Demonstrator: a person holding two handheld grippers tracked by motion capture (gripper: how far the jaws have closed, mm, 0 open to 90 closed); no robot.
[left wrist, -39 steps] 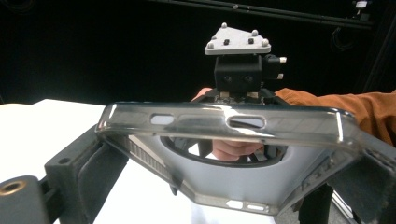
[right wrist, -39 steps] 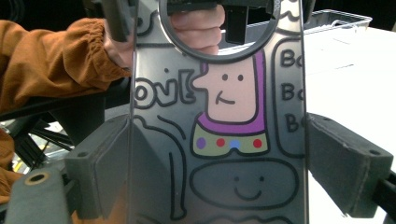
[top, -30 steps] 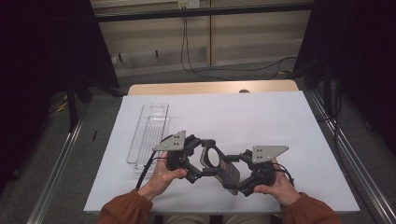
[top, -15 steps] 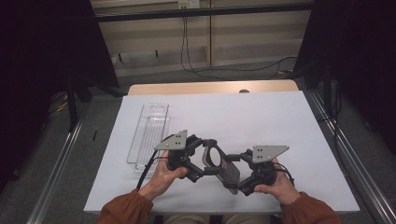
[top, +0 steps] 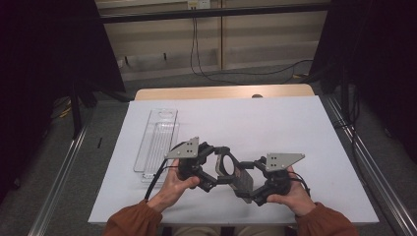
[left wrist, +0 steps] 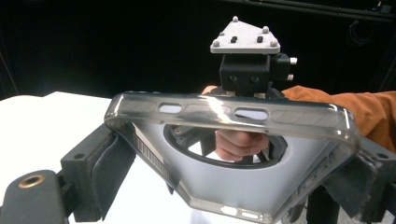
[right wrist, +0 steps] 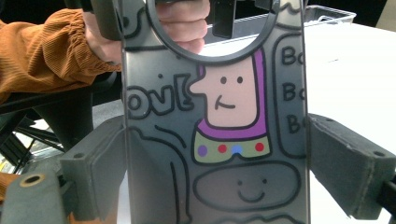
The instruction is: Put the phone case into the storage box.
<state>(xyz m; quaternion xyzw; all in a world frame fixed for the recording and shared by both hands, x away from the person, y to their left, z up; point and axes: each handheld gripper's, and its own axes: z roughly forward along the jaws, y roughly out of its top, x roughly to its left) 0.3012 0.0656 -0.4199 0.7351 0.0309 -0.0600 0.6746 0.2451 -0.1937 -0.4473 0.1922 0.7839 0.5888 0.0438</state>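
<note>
Right now we hold a phone case (top: pixel 235 173) between our two grippers, lifted just above the near part of the white worktop (top: pixel 275 123). Our left gripper (top: pixel 212 169) has one end of the case; seen from the left gripper view, the clear grey rim of the case (left wrist: pixel 233 140) spans the gap between the padded fingers (left wrist: pixel 109 172), touching the pad on each side, so that gripper is closed on it. Our right gripper (top: pixel 255 189) takes the other end. From the right gripper view the printed face of the case (right wrist: pixel 215 135) stands upright between the fingers (right wrist: pixel 100 172), with a cartoon figure in purple and black doodles on it; the left pad lies against its edge, and the right pad sits at the opposite edge, so we grip the case there too. Through the round ring in the case each view catches the other hand behind it. To the left of our left hand (top: pixel 172 189), a clear plastic tray (top: pixel 156 142) lies flat on the worktop, apart from the case.
</note>
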